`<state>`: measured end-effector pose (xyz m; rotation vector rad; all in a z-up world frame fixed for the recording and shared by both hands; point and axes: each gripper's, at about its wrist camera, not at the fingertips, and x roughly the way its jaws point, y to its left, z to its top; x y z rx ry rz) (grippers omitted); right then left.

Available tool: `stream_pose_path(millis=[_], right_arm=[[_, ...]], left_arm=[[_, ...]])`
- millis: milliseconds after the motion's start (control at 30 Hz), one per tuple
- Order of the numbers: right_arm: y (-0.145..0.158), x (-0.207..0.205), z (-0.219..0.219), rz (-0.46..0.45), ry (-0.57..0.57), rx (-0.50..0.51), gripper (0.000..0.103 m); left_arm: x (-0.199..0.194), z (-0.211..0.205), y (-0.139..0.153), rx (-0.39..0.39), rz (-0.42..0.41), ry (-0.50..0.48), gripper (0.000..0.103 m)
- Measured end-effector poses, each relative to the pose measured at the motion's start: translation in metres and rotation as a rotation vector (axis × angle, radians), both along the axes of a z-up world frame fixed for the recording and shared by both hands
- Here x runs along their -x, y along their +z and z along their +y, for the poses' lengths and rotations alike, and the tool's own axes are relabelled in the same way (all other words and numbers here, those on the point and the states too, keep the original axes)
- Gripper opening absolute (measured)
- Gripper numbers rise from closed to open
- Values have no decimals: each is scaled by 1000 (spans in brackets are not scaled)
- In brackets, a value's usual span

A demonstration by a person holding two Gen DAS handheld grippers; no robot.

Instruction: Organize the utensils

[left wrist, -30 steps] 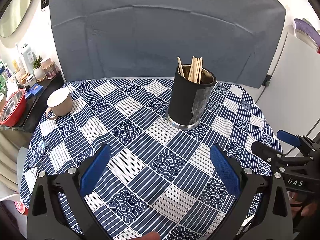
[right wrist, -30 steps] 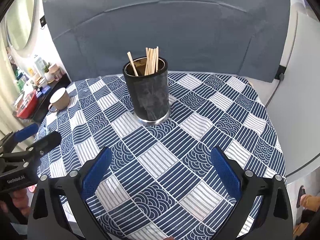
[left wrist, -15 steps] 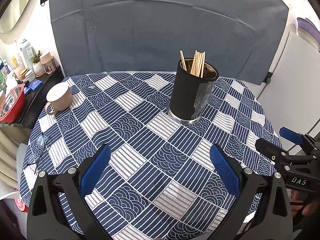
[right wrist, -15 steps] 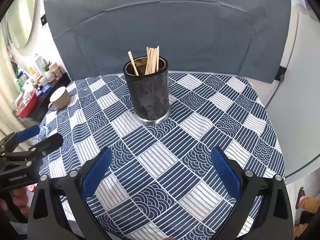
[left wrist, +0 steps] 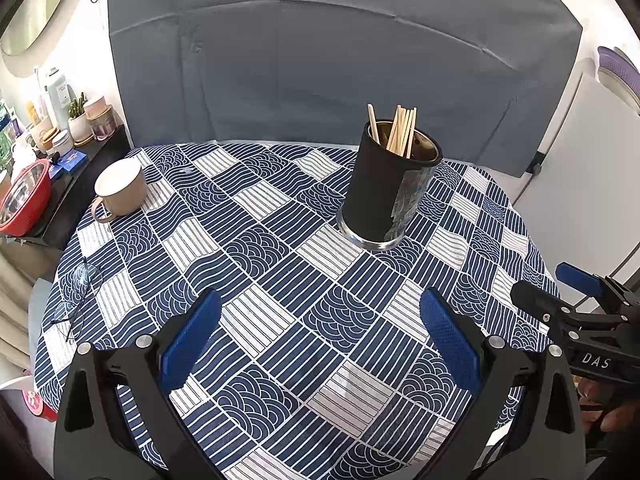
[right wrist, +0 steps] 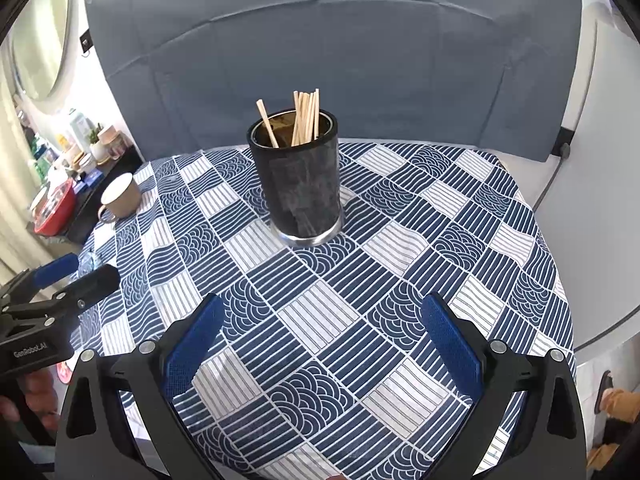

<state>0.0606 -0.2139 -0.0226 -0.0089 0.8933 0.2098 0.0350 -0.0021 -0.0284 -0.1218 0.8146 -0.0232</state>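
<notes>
A black cylindrical holder (left wrist: 386, 196) (right wrist: 300, 188) stands upright near the middle of the round table, with several wooden chopsticks (left wrist: 400, 130) (right wrist: 304, 118) sticking out of its top. My left gripper (left wrist: 320, 340) hangs open over the near part of the table, nothing between its blue pads. My right gripper (right wrist: 320, 340) is likewise open and empty, a good way short of the holder. Each gripper also shows at the edge of the other's view: the right gripper (left wrist: 560, 284) and the left gripper (right wrist: 76, 274).
A beige mug (left wrist: 120, 188) sits at the table's far left. Wire-framed glasses (left wrist: 76, 300) lie near the left edge. The blue patterned tablecloth (left wrist: 280, 264) covers the table. A side shelf with a red bowl (left wrist: 24, 200) and jars stands left. A grey backdrop hangs behind.
The left wrist view has shifted a little, so the holder and mug sit slightly further right and lower. Both grippers stay open and empty; the right one has barely moved.
</notes>
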Motion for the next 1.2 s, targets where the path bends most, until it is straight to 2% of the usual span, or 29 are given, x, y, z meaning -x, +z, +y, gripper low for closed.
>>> stream_pose_path(millis=[1200], right_arm=[[-4, -3, 2, 20, -2, 1, 95]], left_arm=[[-6, 7, -5, 30, 20, -11, 97]])
